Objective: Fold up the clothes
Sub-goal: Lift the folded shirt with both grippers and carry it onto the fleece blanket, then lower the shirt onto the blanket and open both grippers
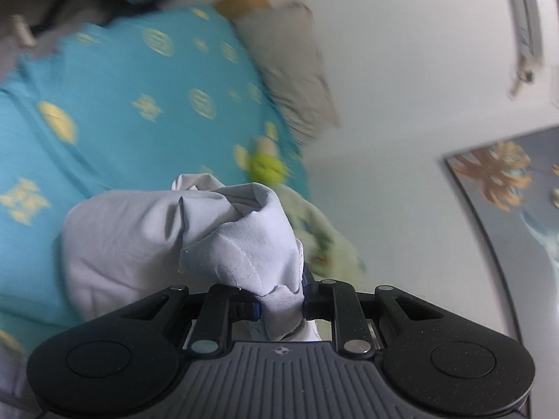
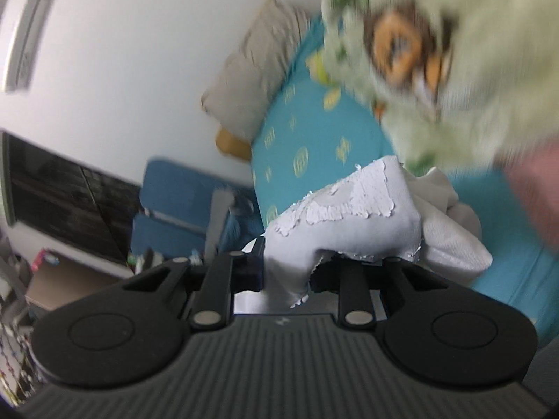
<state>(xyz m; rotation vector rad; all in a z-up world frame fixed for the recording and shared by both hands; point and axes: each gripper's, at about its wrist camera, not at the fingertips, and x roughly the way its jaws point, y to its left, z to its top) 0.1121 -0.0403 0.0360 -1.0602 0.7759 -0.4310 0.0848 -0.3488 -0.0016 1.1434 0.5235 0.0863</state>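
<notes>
The left gripper [image 1: 281, 305] is clamped on a bunched fold of the white garment [image 1: 146, 241], which is lifted over the turquoise bedspread [image 1: 132, 104]. The right gripper [image 2: 286, 279] likewise pinches a white fold with a flaking print [image 2: 349, 209]. A blurred pale-green printed cloth [image 2: 436, 52] hangs at the far right, and a beige pillow [image 2: 255, 83] leans against the wall.

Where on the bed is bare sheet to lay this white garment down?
Bare teal sheet lies between the white garment and the grey pillow. It is crowded toward the green printed cloth. Both the left tool and the right tool grip the garment.
</notes>
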